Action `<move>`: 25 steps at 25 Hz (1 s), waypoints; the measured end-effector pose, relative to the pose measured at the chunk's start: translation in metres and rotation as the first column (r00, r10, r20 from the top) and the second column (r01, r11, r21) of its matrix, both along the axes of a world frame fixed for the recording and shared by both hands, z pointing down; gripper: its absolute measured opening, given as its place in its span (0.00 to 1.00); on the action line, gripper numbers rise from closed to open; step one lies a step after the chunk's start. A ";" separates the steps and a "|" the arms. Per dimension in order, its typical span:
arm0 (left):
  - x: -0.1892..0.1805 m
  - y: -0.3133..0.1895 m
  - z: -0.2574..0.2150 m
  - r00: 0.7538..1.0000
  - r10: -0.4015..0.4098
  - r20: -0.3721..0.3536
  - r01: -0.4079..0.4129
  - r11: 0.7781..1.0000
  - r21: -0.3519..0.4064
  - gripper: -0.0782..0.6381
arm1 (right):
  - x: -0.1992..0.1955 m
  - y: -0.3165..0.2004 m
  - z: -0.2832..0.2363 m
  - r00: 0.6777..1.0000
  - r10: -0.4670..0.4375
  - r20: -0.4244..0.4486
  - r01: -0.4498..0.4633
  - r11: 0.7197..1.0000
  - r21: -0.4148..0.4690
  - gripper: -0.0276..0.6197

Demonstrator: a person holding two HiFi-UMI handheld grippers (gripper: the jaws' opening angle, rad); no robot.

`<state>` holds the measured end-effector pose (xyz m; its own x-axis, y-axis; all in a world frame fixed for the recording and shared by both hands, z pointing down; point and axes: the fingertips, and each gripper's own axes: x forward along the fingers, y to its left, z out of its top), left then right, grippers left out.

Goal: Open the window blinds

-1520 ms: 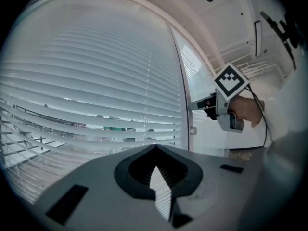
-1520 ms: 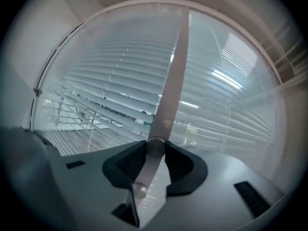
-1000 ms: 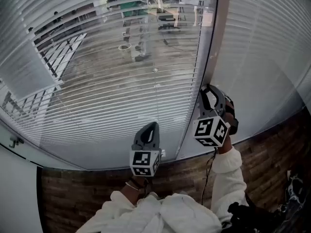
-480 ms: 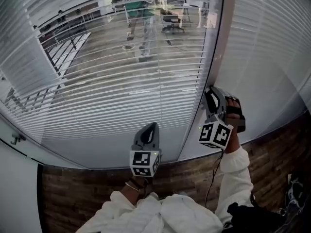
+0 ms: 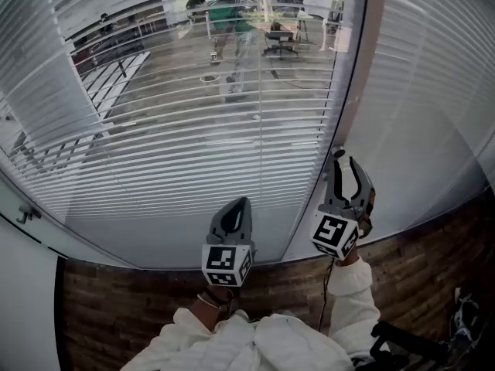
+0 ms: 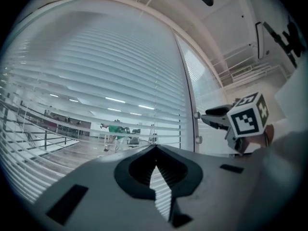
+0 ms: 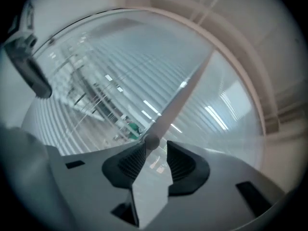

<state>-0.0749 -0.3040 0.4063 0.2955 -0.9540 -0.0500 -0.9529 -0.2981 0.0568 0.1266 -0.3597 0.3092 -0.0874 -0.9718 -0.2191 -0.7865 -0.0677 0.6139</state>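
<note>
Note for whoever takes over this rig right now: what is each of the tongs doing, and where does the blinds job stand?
Left tongs: shut, empty, held low in front of the left blind.
Right tongs: open, tips at the small round knob on the frame post, not clamped on it.
Done: the left blind's slats are tilted open and the room beyond shows through.
Left: the right blind looks closed. The next move is probably to close on the knob and turn it.

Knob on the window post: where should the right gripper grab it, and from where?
Grip the knob across its round rim, one jaw each side, coming straight in from the room. It sticks out of the post toward the right gripper, whose open jaws face it.
</note>
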 end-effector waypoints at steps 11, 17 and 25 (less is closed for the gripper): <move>-0.013 0.022 0.002 0.998 -0.031 -0.063 0.030 0.999 -0.013 0.11 | -0.082 0.059 0.072 0.650 -0.240 0.721 0.423 0.903 -0.081 0.06; -0.011 0.029 0.013 0.998 -0.021 -0.062 0.019 0.999 -0.041 0.11 | -0.106 0.067 0.078 0.677 -0.280 0.681 0.468 0.877 -0.104 0.06; -0.010 0.030 0.009 0.998 -0.014 -0.054 0.012 0.999 -0.033 0.11 | -0.103 0.069 0.076 0.684 -0.276 0.675 0.465 0.879 -0.111 0.06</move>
<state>-0.0844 -0.2739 0.4151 0.2808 -0.9591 -0.0345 -0.9518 -0.2829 0.1183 0.0237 -0.2908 0.3850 -0.3880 -0.9150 -0.1108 -0.9147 0.3971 -0.0755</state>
